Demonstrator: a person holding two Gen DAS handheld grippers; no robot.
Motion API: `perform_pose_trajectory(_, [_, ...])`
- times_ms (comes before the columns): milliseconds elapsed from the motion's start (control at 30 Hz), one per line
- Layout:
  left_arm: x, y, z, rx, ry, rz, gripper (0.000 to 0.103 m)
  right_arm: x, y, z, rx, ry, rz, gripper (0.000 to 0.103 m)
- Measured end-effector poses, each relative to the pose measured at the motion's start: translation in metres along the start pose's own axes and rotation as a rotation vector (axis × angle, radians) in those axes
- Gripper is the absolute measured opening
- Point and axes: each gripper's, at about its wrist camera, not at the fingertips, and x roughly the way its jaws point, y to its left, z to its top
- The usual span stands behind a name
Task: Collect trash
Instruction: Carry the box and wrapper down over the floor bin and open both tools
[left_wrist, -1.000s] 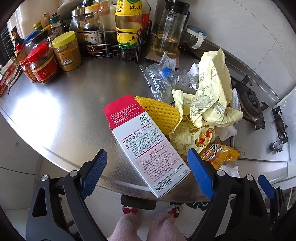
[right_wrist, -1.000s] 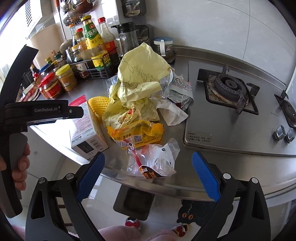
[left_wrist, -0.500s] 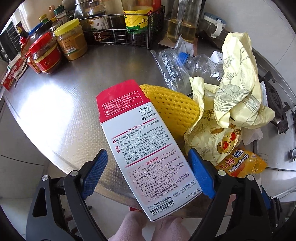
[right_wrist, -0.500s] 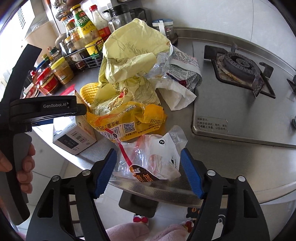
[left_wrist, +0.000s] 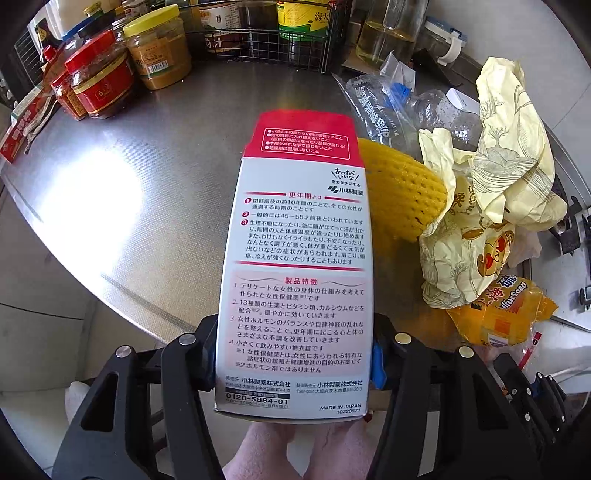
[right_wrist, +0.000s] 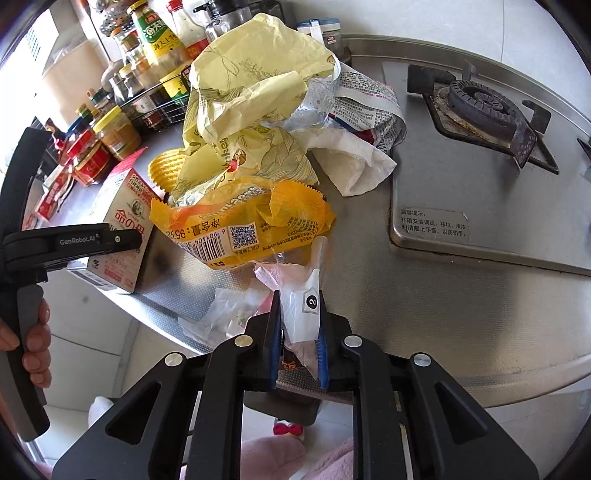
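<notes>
Since a second ago: both pairs of tongs have gone from spread wide to clamped, each on its own piece of trash.
Left gripper (left_wrist: 295, 360): I have its jaws pressed on the two long sides of the medicine box (left_wrist: 299, 266), near the end that overhangs the counter edge. I take it there because the overhang lets both fingers get around the carton.
Right gripper (right_wrist: 298, 341): its blue pads pinch the clear plastic wrapper (right_wrist: 303, 310) at the near counter edge; thin film gathers into a narrow fold, so the jaws stand almost together.
Where the box lies: flat on the steel counter (left_wrist: 140, 206), red end pointing away, just beside the yellow foam net (left_wrist: 402, 192).
Rest of the trash: orange snack bag (right_wrist: 243, 229), crumpled yellow paper bag (right_wrist: 251, 85), white tissue (right_wrist: 351, 162) and a flattened water bottle (left_wrist: 406, 107), heaped between box and stove burner (right_wrist: 480, 103).
Judged next: lift both pieces clear; the wrapper may drag the orange bag it touches.
</notes>
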Motion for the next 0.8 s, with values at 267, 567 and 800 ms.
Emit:
perform_pose_trajectory(267, [-0.010,0.010,-0.008,0.103,-0.004,-0.059,0.054,-0.020,0.003,-0.026,0.079,-0.010,-0.046,0.015])
perform_pose_trajectory(567, [-0.024,0.028,-0.030,0.065,-0.013,-0.035,0.054,-0.035,0.010,-0.041,0.055,-0.010,-0.018,0.015])
perform_pose_trajectory(800, [-0.047,0.038,-0.068,0.037,-0.018,-0.037,0.054,-0.041,0.020,-0.064,0.018,-0.002,0.044,0.015])
